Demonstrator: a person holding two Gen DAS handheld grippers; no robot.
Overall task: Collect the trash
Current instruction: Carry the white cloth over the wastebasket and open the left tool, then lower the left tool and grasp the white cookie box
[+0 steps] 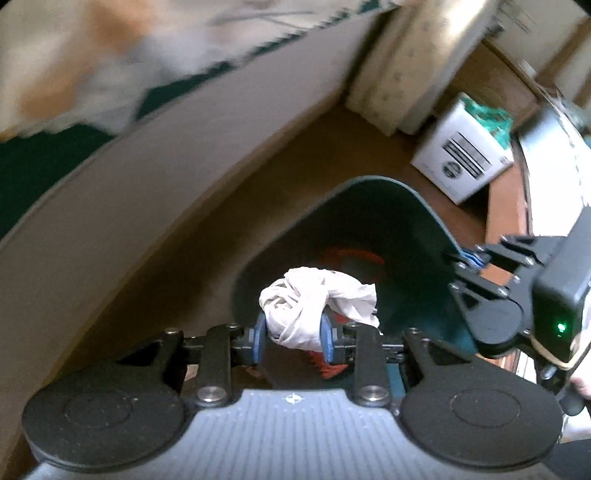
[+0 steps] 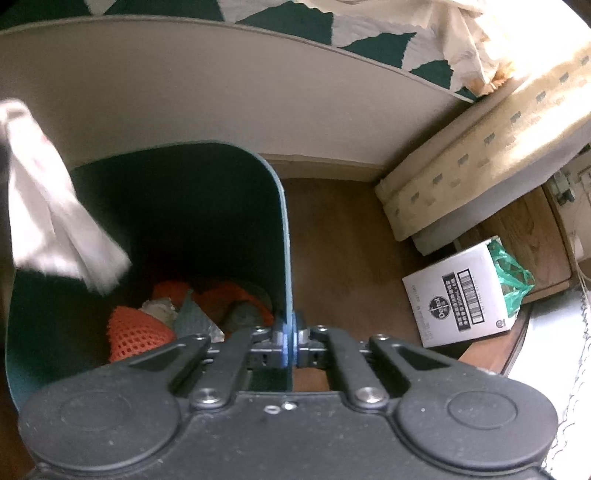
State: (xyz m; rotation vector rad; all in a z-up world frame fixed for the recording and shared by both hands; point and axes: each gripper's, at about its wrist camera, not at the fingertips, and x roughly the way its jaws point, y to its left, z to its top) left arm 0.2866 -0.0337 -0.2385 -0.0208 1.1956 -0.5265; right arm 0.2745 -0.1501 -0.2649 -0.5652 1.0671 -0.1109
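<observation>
Below, brown floor (image 2: 343, 236) held your bin (image 2: 284, 236); your left gripper (image 1: 294, 332) clamped crumpled tissue (image 1: 314, 306), right gripper (image 2: 289, 339) pinched the bin's rim.

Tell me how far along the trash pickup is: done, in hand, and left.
Done: the bin already holds orange netting and other scraps.
In hand: the left gripper grips a crumpled white tissue above the bin's mouth; the right gripper is shut on the bin's rim.
Left: drop the tissue in. Torn paper still lies on the table above.
</observation>
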